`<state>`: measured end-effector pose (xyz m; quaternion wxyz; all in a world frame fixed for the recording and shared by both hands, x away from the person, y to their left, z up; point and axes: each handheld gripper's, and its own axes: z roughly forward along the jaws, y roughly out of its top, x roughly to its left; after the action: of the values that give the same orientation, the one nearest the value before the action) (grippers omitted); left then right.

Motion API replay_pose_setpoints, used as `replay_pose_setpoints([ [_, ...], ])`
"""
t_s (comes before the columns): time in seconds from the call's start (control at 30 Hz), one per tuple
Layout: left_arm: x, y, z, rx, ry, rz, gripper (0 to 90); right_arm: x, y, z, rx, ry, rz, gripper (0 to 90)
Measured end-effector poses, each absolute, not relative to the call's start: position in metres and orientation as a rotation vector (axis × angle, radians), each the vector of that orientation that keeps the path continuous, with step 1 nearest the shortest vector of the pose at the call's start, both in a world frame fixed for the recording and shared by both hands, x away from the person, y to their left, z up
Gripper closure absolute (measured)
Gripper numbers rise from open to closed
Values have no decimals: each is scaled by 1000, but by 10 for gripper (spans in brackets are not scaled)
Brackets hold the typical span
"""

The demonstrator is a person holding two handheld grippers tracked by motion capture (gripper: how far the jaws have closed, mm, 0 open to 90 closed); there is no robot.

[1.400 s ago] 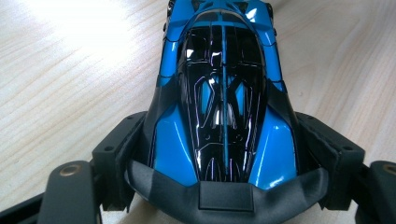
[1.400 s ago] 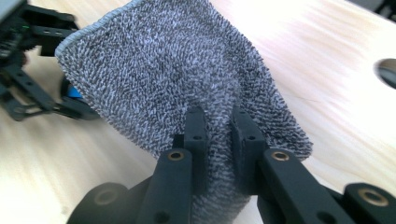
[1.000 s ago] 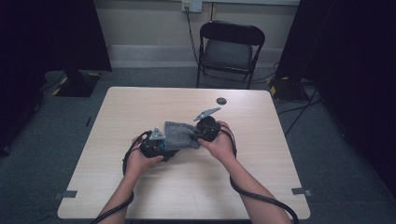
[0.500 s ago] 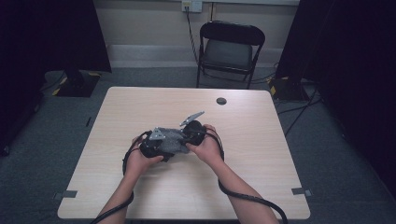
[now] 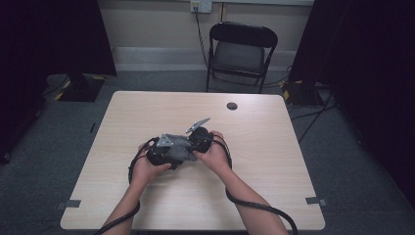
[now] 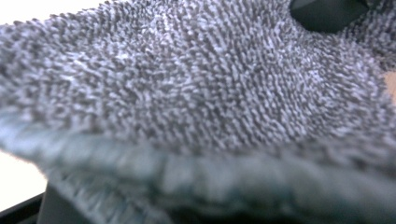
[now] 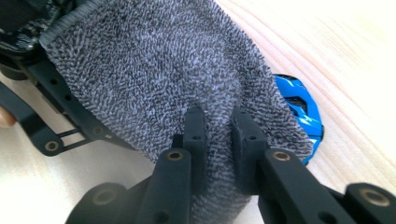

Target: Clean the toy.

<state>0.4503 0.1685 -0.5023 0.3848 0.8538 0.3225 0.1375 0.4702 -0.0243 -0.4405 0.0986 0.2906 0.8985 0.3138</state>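
A grey terry cloth [image 5: 179, 147] is bunched between my two hands at the middle of the table [image 5: 274, 147]. My right gripper [image 7: 218, 116] is shut, pinching a fold of the cloth [image 7: 154, 60] between its black pads. A shiny blue object [image 7: 301, 112] peeks out from under the cloth's edge, most of it hidden. My left gripper [image 5: 162, 152] sits right against the cloth on the left. Its black frame [image 7: 44, 112] lies under the cloth, and the cloth [image 6: 196, 93] covers its camera and hides its jaws.
A small black round disc [image 5: 232, 105] lies on the table near the far edge. A black folding chair [image 5: 242, 49] stands behind the table. Cables trail from both grippers off the near edge.
My right hand has moved left and down toward the left hand, bringing the cloth with it. The cloth, spread wider before, is now bunched between the grippers. The left hand stayed put.
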Motion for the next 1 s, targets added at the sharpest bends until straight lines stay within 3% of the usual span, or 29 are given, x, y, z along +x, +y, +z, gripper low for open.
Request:
replay_pose_setpoints([
  [1.0, 450, 168, -502, 2175, 822, 351, 241, 494, -53, -447, 969, 2615, 896, 783],
])
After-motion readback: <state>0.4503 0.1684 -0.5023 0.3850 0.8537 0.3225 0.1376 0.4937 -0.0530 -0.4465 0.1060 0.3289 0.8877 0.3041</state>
